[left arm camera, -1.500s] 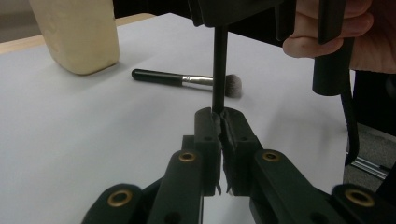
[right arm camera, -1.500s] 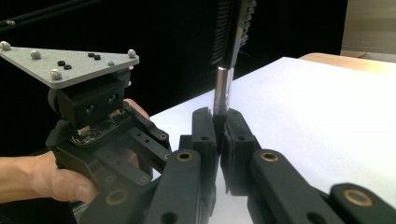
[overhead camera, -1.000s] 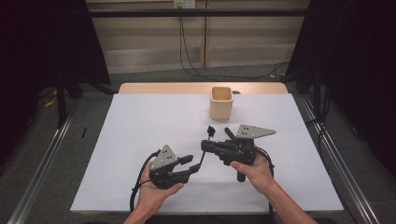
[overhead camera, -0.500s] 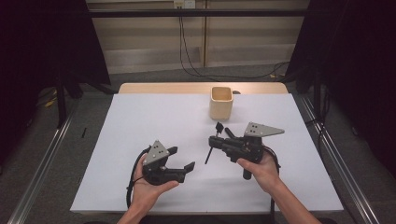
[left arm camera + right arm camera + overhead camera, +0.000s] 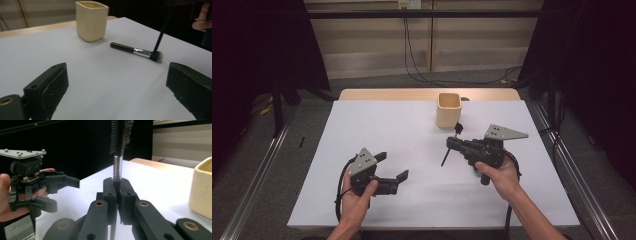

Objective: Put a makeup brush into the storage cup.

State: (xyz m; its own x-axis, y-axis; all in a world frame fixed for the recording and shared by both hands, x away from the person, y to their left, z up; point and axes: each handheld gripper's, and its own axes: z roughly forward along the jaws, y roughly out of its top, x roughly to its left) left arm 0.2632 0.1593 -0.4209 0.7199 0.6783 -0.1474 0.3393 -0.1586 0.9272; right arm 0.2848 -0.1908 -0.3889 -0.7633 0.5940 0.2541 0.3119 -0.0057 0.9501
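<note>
Thin dark-handled brush (image 5: 117, 167) is pinched between the pressed-together jaws of the right gripper (image 5: 453, 142), its long axis crosswise to them, bristle head above, handle end slanting down to the white sheet (image 5: 412, 130). A second makeup brush (image 5: 136, 50) lies flat on the sheet beyond. Beige square cup (image 5: 448, 109) stands just ahead of the right jaws, so the right hand is nearer it. Left gripper (image 5: 392, 167) hovers with jaws spread, empty, cup well ahead.

surface: table (image 5: 362, 94) with wooden far edge, covered by white sheet (image 5: 377, 130) | on sheet: cream square cup (image 5: 448, 110) upright near far edge | black makeup brush (image 5: 136, 51) lying flat just beside cup
</note>
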